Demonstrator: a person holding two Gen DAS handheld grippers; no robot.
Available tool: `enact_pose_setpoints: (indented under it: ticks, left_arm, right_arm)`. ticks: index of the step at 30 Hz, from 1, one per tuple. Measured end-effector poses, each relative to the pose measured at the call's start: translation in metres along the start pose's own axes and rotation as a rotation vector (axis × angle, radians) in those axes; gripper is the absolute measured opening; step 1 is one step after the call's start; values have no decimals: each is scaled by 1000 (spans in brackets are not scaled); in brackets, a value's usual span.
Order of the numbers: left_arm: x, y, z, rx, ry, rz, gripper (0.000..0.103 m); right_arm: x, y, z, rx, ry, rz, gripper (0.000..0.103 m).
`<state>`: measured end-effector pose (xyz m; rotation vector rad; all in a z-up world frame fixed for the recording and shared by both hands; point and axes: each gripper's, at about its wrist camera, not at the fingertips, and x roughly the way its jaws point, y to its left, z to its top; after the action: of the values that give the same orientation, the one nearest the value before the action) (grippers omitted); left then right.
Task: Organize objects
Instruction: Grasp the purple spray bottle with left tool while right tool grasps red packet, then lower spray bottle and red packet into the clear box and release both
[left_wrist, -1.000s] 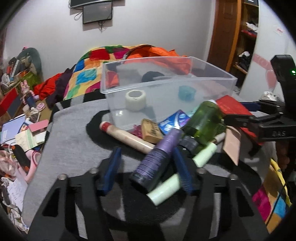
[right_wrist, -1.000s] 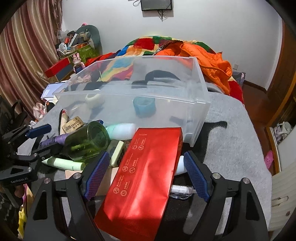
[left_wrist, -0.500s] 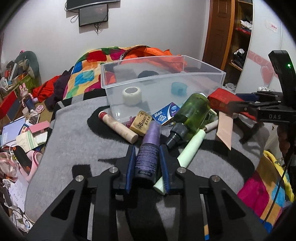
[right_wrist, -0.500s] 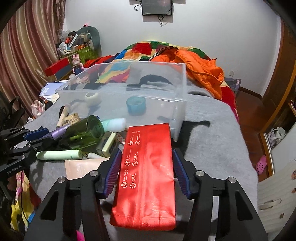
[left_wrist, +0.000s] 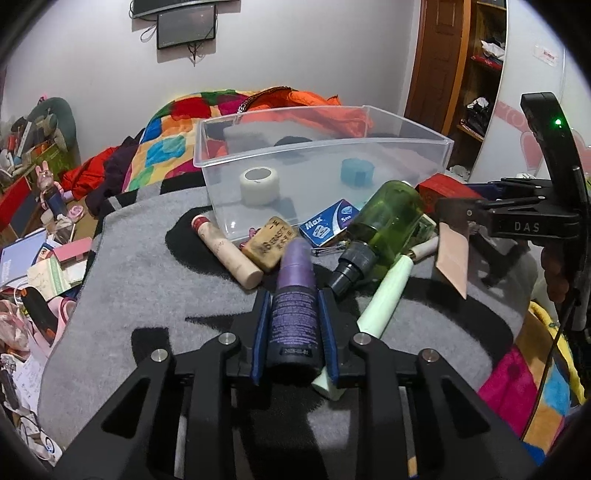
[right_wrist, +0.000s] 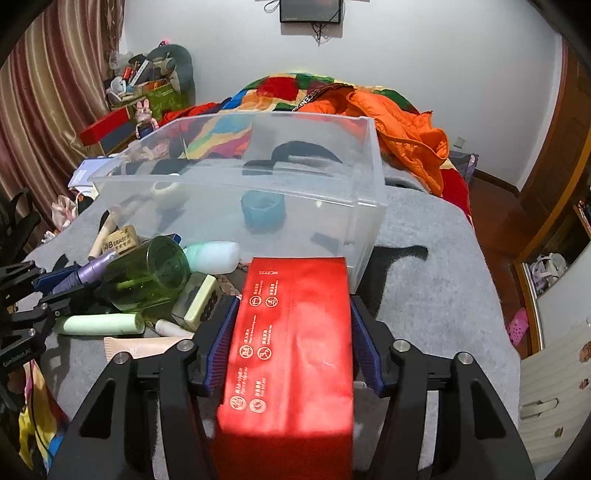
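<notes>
Two grips on: left tool clamps the purple bottle mid-body, probably light, slick; right tool squeezes the red pouch, soft, crushable, both near the bin on the bed.

**What can be read among the clutter**

At right of the left wrist view, the black gripper body carries "DAS". Centre frame, the blue box says "Max" and "5ms", I think. In the right wrist view, left of centre, the tan eraser reads "4B ERASER". The red pack bears round symbols and small print too fine to read.
</notes>
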<state>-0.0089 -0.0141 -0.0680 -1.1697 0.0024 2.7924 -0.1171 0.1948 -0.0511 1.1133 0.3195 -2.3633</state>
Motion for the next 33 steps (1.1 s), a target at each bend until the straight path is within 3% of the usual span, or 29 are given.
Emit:
enact_pose_setpoints:
  ticks: [10,18,26,33]
  left_arm:
    - [-34,0,9,-34,-75,6,25]
    - [-51,3,36,-55,-151,2,25]
    - [-51,6,67,-53,-222,28,25]
    - [-31,12,93,-62,-215,21,25]
  right_arm:
    - [-38,-15,-2,68,-88,45,51]
    - [-68,-19,16,96,-190,71,51]
    - [-71,-17,40,106,-246,95,51]
    - [-58,-20,68,106,-247,109,51]
